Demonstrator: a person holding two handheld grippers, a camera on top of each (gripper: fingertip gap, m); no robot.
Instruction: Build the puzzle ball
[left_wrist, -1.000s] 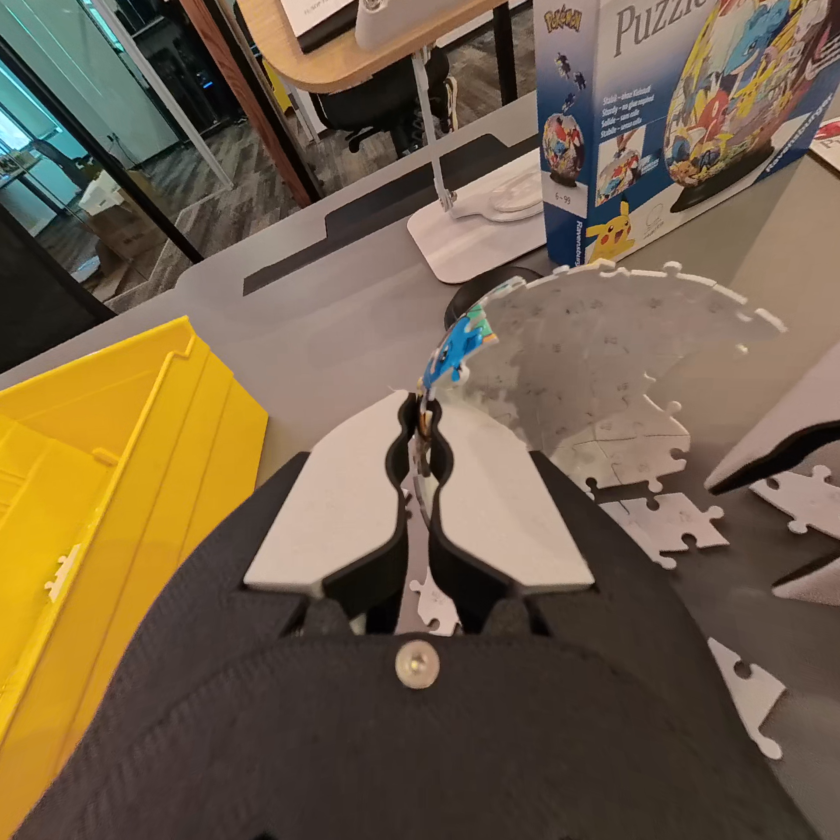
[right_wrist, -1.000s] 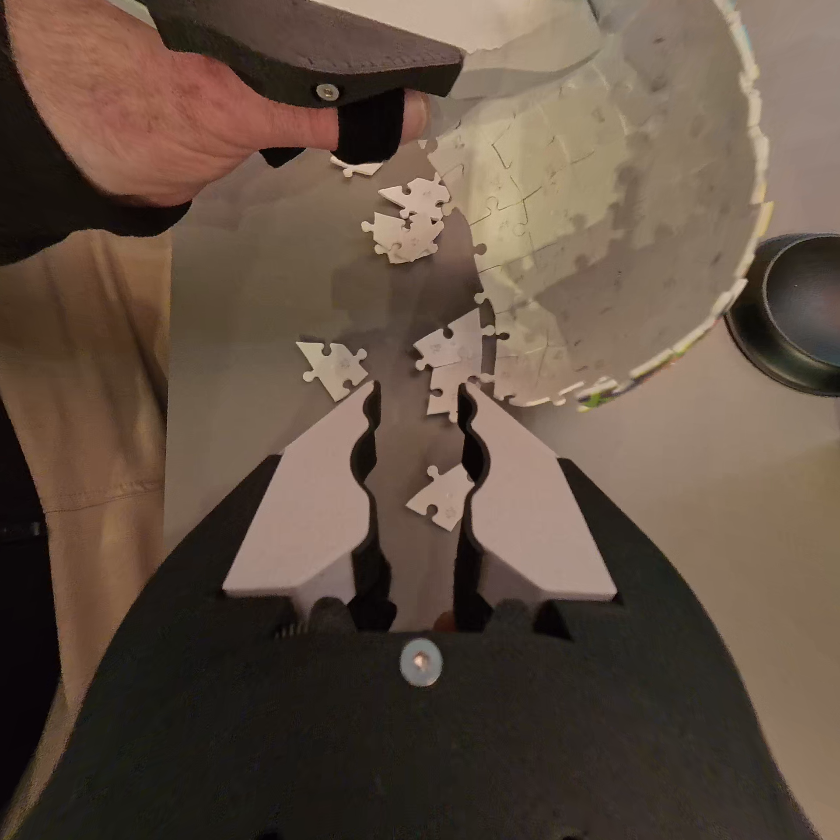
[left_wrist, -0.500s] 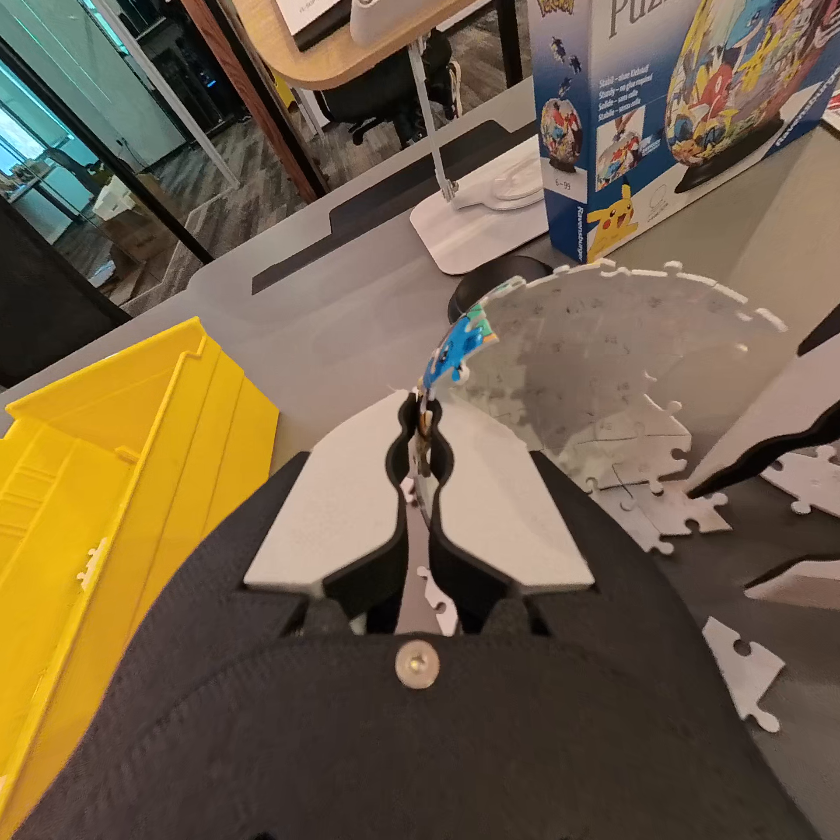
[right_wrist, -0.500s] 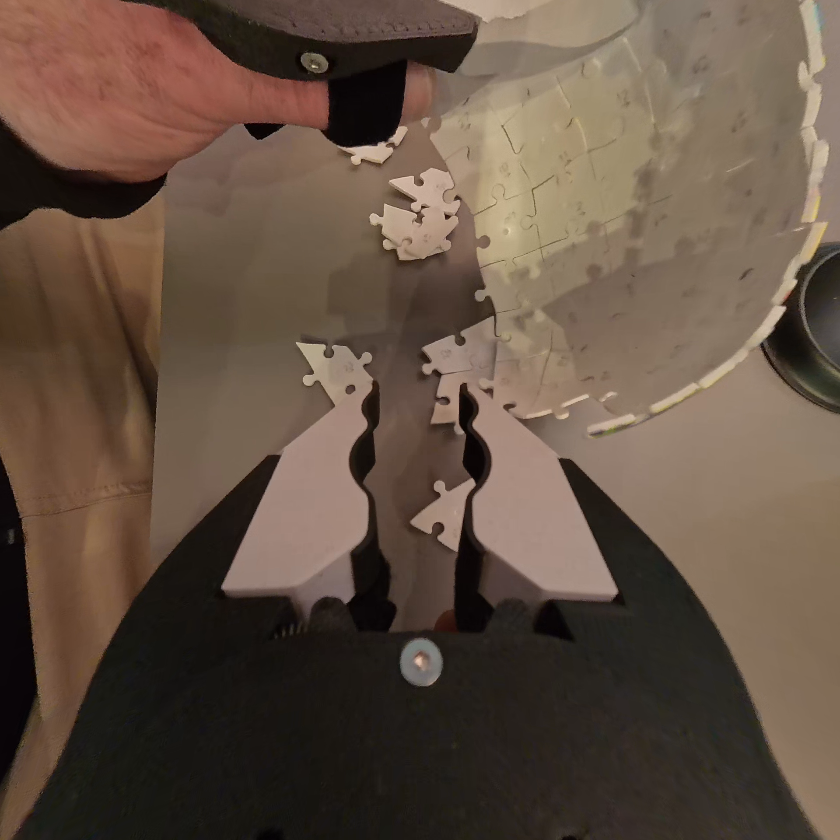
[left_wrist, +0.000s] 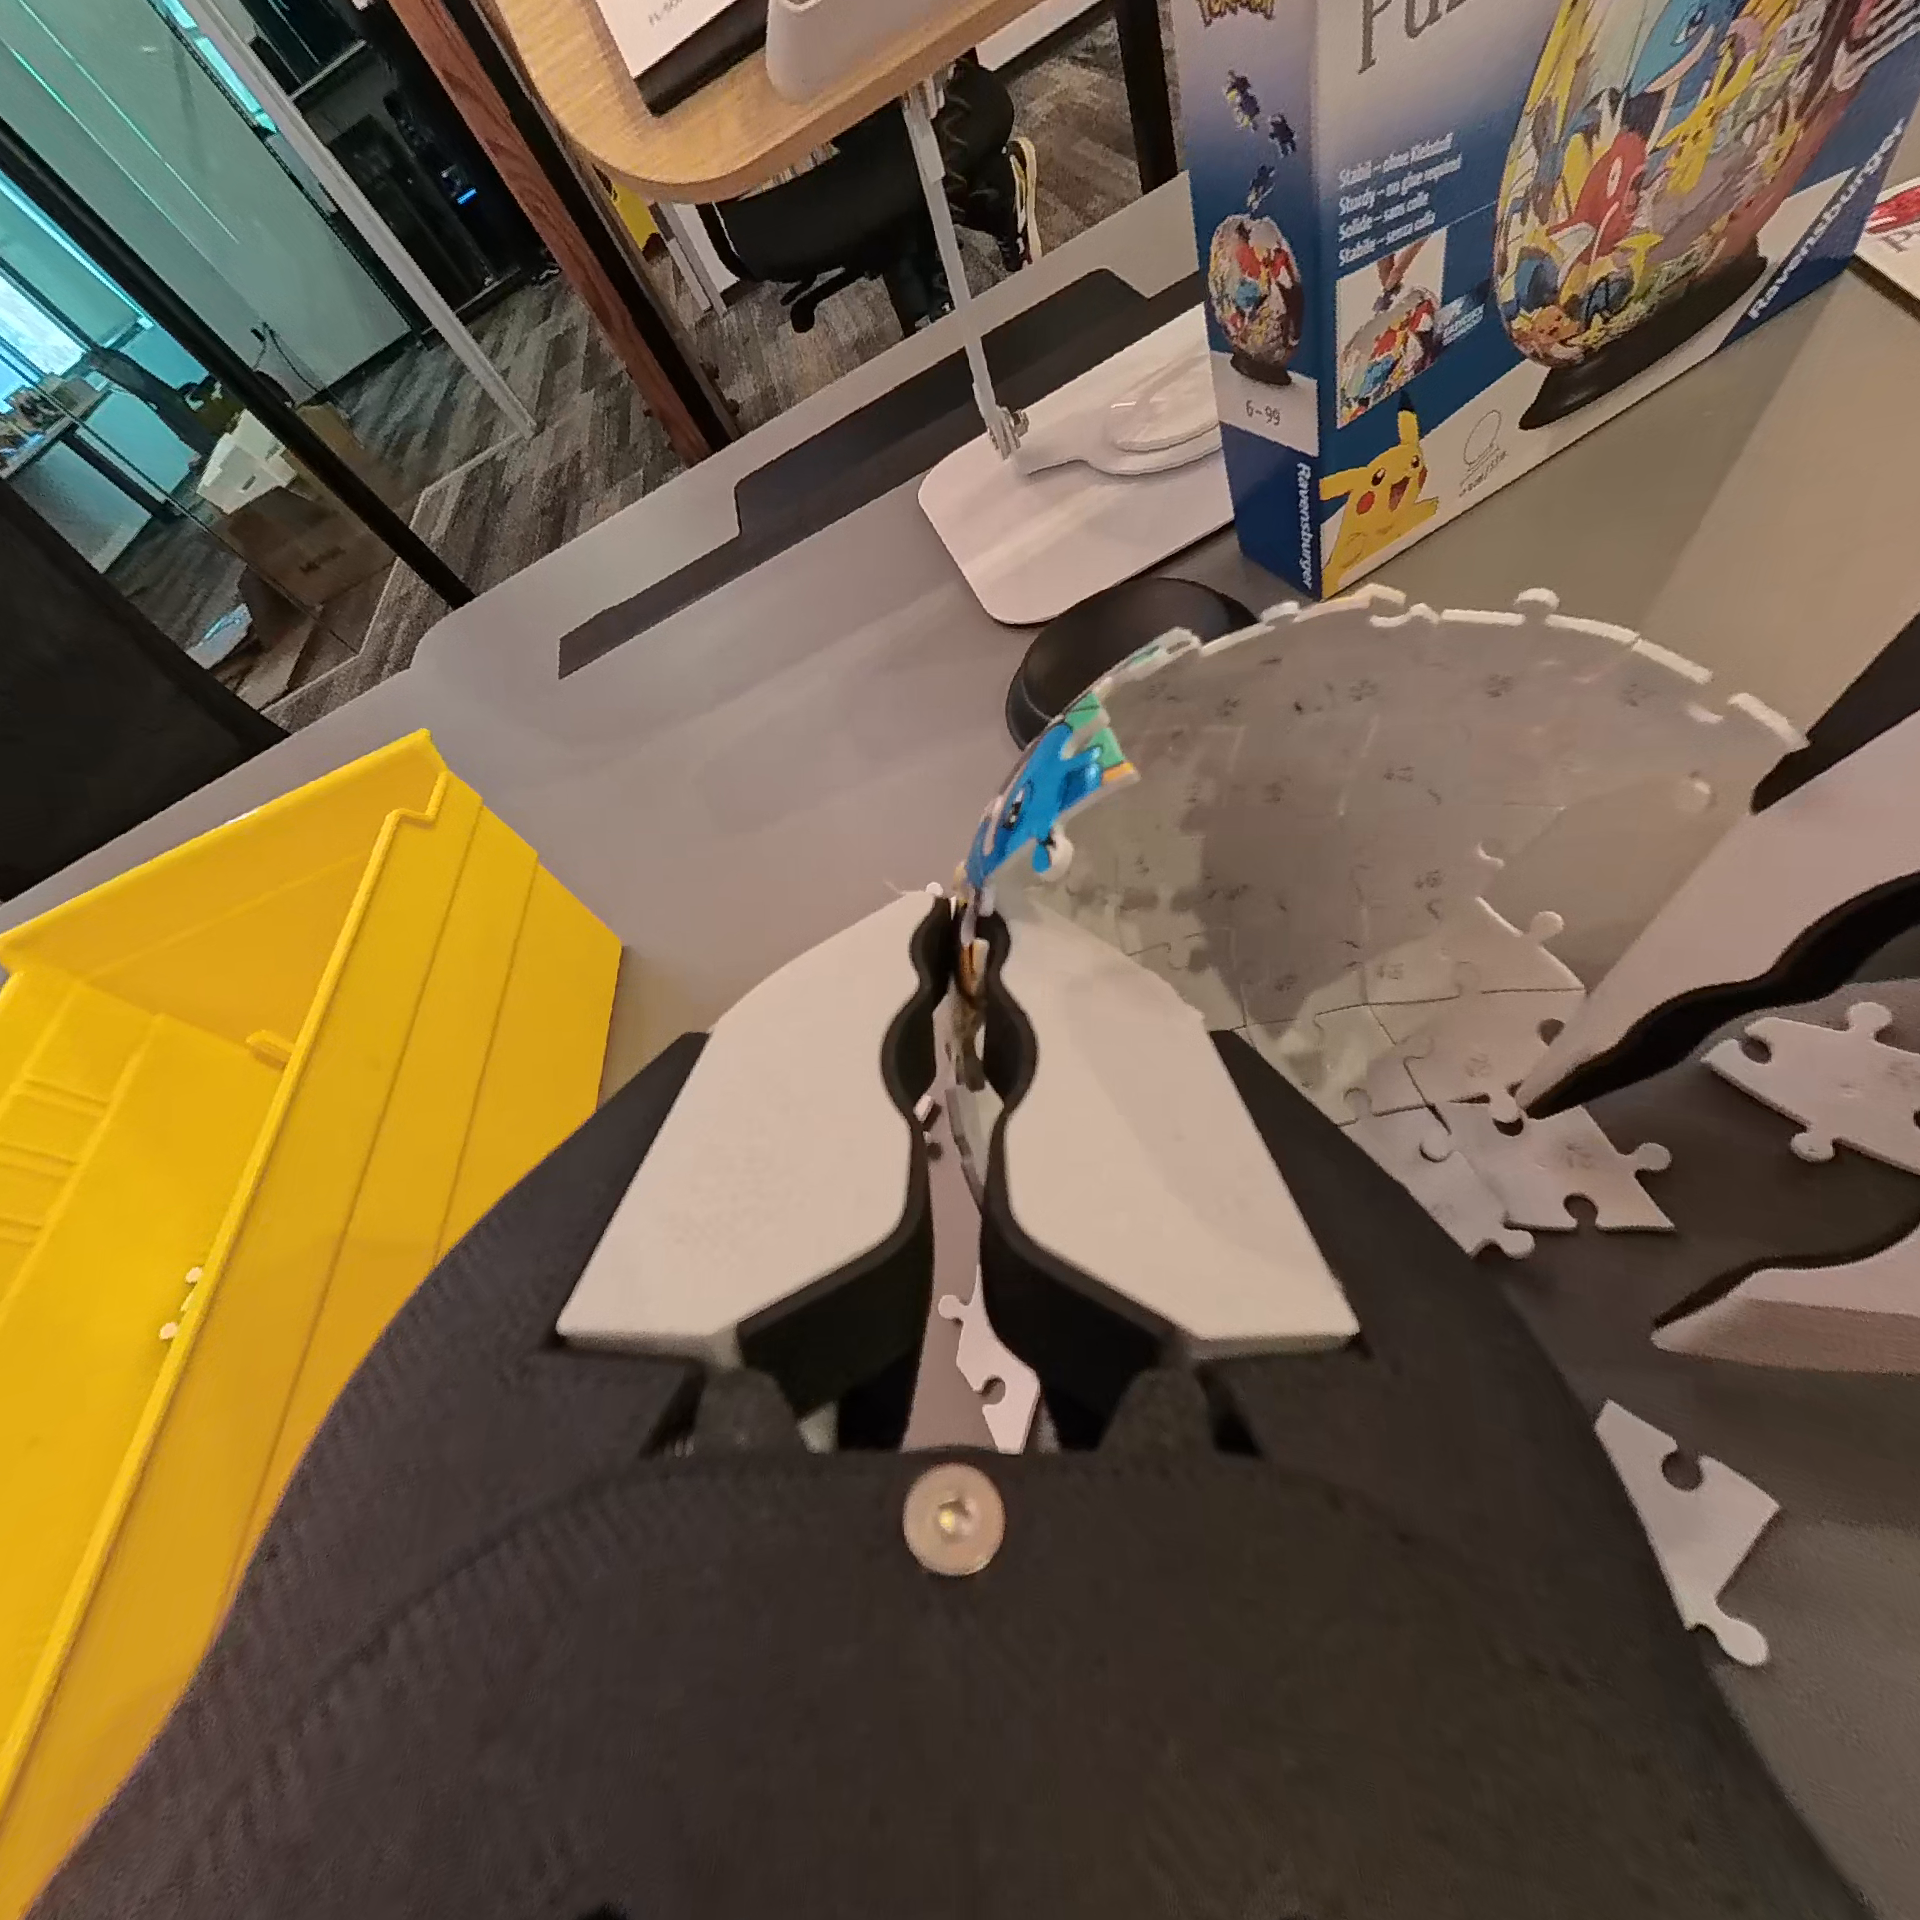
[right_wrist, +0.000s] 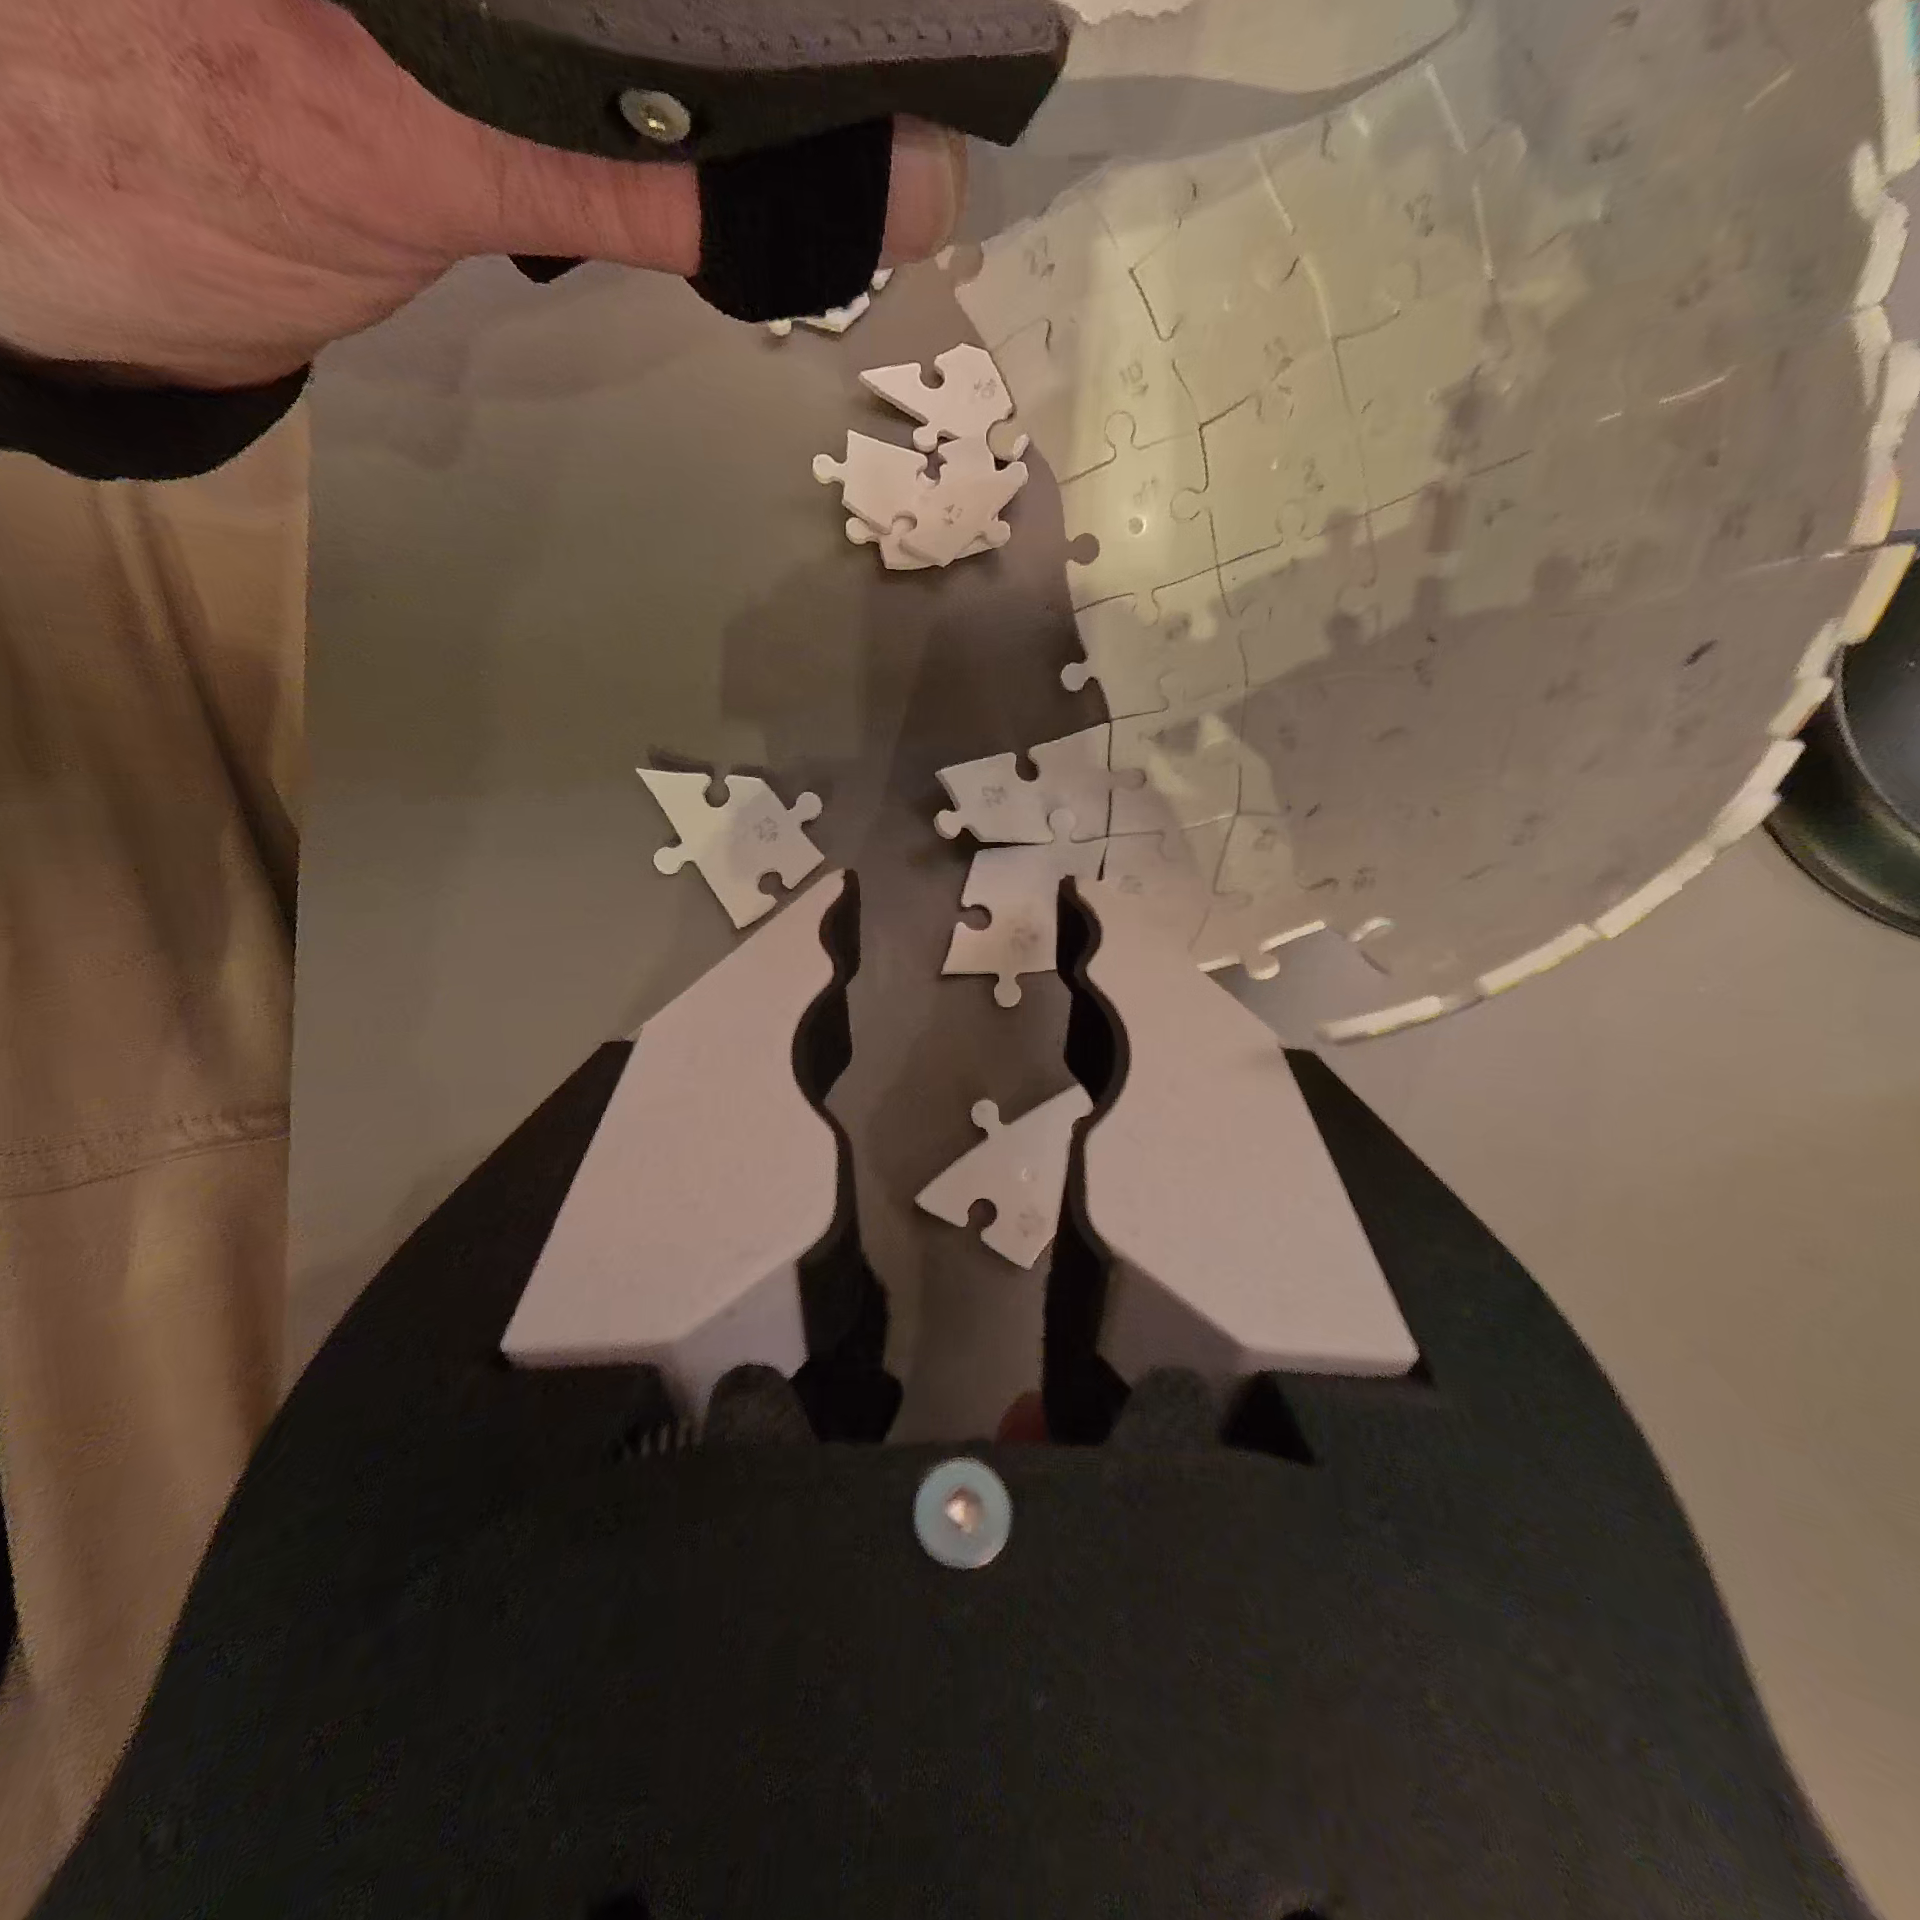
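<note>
Half-built shell (left_wrist: 1382, 831) tipped on its side on grey worktop (left_wrist: 727, 748), blank inner face up, open edge toward loose pieces (right_wrist: 935, 499). Left hand-held gripper (left_wrist: 961, 935) clamped on shell rim, apparently to steady it for fitting. Right hand-held gripper (right_wrist: 956, 904) apart, empty, hovering low over 1 piece (right_wrist: 1003, 925) just beside shell's unfinished edge; likely lining up a pick. At least 6 pieces face-down nearby. Beyond: black stand (left_wrist: 1101, 644), box (left_wrist: 1455, 260), yellow bin (left_wrist: 260, 1091). Task roughly half complete.
</note>
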